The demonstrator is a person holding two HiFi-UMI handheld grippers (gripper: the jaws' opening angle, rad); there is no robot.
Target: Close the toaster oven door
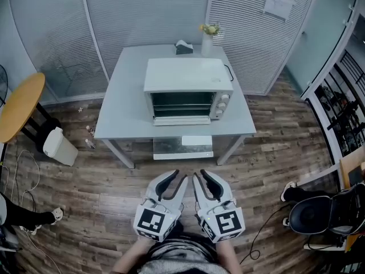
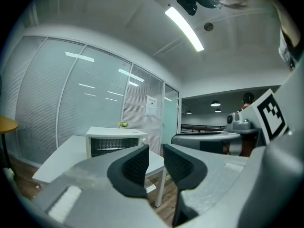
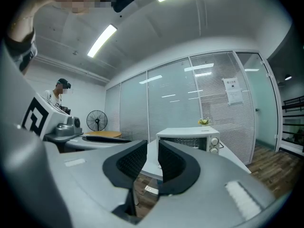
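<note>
Left tongs [image 1: 174,180] and right tongs [image 1: 207,178], both narrowly parted and empty, sit well short of the toaster oven [image 1: 188,76] on the worktop [image 1: 122,107], whose door [image 1: 182,147] seems dropped flat; probably best to close in squarely and lift its front lip in 1 slow, even swing.

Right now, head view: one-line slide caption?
White toaster oven on grey table, glass door down; left gripper, right gripper open, short of it.
</note>
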